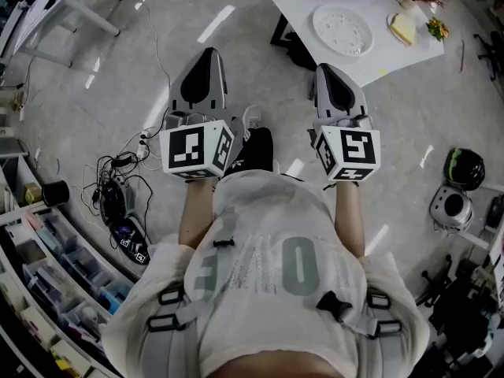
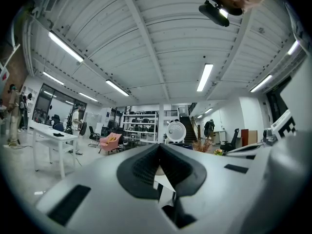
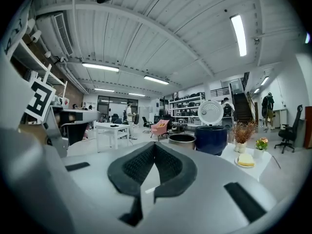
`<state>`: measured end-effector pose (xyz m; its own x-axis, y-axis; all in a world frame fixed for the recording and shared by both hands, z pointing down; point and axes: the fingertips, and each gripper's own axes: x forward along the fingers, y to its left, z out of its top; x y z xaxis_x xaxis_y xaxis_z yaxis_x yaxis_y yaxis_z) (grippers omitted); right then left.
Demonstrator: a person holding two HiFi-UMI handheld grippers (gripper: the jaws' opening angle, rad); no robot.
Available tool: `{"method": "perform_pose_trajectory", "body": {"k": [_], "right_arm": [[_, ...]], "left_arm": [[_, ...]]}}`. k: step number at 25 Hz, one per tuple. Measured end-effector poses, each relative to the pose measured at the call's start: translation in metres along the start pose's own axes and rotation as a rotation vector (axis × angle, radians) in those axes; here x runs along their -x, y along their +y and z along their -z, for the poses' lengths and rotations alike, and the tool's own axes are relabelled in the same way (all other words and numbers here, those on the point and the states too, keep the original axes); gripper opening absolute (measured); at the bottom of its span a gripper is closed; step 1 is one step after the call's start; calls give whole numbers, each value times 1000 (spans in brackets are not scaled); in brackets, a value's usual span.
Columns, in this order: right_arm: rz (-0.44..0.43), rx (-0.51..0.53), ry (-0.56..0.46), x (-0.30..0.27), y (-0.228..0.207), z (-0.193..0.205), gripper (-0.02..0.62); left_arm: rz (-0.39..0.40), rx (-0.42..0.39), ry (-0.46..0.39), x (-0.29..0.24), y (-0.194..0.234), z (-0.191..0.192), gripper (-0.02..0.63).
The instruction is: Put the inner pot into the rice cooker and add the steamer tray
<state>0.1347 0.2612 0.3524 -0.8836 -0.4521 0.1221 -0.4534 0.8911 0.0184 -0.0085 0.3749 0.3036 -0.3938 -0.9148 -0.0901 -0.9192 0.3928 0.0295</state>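
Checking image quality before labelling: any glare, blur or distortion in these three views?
Head view: strong fisheye bend, light streaks glaring on the glossy floor. Left gripper view: ceiling tubes blown out, dark round vignette. Right gripper view: same vignette, near pads soft, rice cooker fairly sharp.

Two grippers (image 1: pixel 211 53) (image 1: pixel 327 69), one rice cooker (image 3: pixel 211 140), one inner pot (image 3: pixel 182 141), one steamer tray (image 1: pixel 342 28).

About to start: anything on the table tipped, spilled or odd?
Nothing stands out. The rice cooker stands upright with its lid raised, the inner pot upright beside it, the steamer tray flat on the table.
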Motion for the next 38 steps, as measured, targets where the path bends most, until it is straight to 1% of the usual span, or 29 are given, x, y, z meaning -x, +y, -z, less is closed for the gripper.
{"method": "perform_pose_trajectory", "body": {"k": [3,8,11,13,15,19,25,29,32,35,38], "right_arm": [[3,-5,4,-9,-11,-1,8],[6,29,-2,-37,-24,-8,8],[10,45,-21,-57,-33,-17,8],[3,43,-32,-73,-41,-23,8],[1,37,-37,-92,-50,-28,8],[22,16,-47,-140,-69,-41,8],[113,-4,-57,-229,-112,-71,8],[168,12,-66,-289,-142,-94,8],[204,22,-74,-332,-159,-102,8],[224,11,-73,-367,-171,-104,8],[224,12,-68,-396,-175,-110,8]], "left_arm": [[15,3,-28,-14,-2,-4,21],[32,41,-34,-49,3,-1,21],[32,67,-31,-80,12,2,21],[28,100,-29,-102,18,3,21],[28,113,-32,-124,24,2,21],[48,109,-31,-175,40,0,21],[86,111,-31,-273,76,-5,21],[107,113,-30,-340,102,-9,21],[138,92,-33,-382,118,-5,21],[174,68,-37,-419,126,0,21],[211,57,-55,-450,132,-4,21]]}}
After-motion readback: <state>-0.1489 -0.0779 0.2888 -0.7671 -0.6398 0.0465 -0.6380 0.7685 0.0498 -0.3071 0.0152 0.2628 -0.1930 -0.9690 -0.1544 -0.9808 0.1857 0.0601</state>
